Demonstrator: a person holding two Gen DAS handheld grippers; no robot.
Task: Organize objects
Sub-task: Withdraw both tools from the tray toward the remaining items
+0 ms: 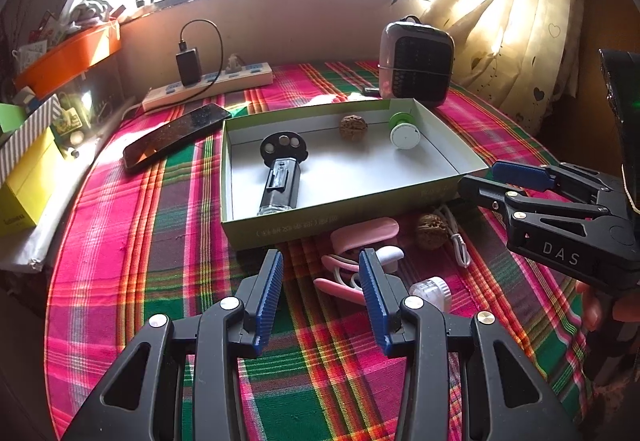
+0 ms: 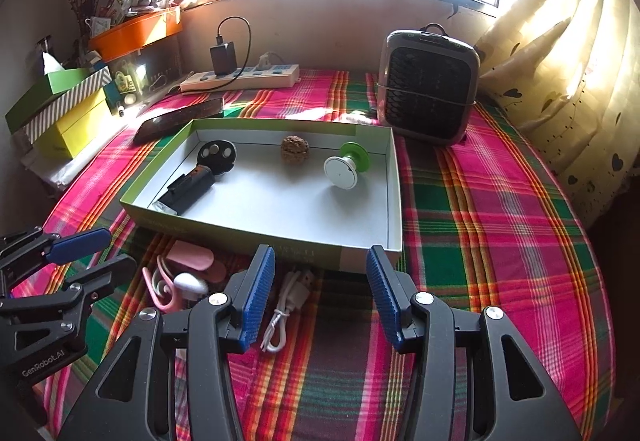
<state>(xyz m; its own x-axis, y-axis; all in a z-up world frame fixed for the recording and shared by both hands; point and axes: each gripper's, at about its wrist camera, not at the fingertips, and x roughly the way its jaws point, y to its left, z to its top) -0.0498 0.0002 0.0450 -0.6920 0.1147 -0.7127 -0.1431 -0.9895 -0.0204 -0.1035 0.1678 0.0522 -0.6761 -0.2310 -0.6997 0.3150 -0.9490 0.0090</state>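
Plaid cloth (image 1: 132, 241) in pink/green/red covers most of the frame. Upper centre: white power strip (image 1: 208, 85) w/ black charger (image 1: 189, 66) plugged in, cable looping above it. Dark phone (image 1: 176, 135) just below the strip, left of centre. Upper right: grey fan heater (image 1: 416, 67), cream curtain (image 1: 520, 21) w/ heart print behind. Left edge: yellow box (image 1: 28, 181), orange tray (image 1: 68, 57) above it.

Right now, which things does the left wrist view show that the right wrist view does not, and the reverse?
Only the left wrist view shows the second walnut on the cloth and the clear cap.

Only the right wrist view shows the tissue box.

Both show the open box holding a walnut, a green spool and a black tool, plus the white cable, the heater, and both open grippers.
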